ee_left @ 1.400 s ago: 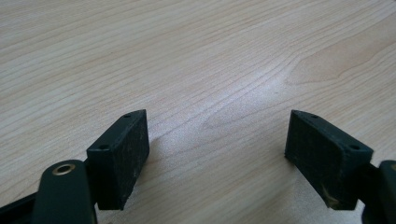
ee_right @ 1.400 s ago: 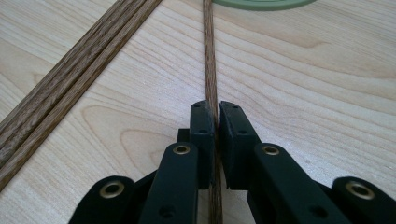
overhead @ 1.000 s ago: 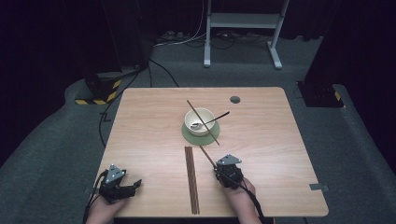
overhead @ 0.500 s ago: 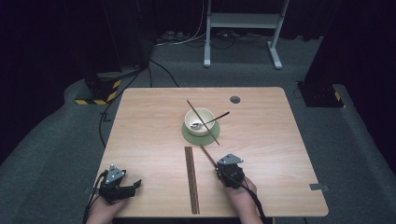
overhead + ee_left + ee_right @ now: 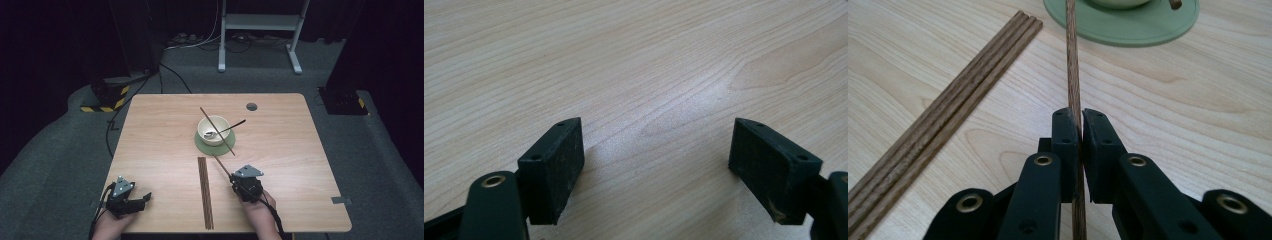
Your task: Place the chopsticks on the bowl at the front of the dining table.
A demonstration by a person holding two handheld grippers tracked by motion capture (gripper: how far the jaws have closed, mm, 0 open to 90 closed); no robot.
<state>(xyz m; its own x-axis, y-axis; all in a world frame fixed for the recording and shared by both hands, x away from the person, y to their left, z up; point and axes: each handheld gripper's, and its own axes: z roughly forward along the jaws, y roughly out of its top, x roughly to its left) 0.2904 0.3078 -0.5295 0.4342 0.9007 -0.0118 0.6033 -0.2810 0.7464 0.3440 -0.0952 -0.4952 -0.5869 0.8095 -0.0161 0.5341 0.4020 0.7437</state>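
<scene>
The right gripper is pinching a chopstick between its pressed-together pads, low on the stick's near end. In the high view the right gripper is sitting at the table's near edge, right of centre, and the chopstick is running up and away from it, crossing a green coaster and lying over a white bowl. A spoon, possibly metal, is leaning in the bowl. A bundle of chopsticks is lying flat just left of the right gripper. The left gripper is resting on bare wood at the near left corner, its jaws standing spread with nothing between them.
</scene>
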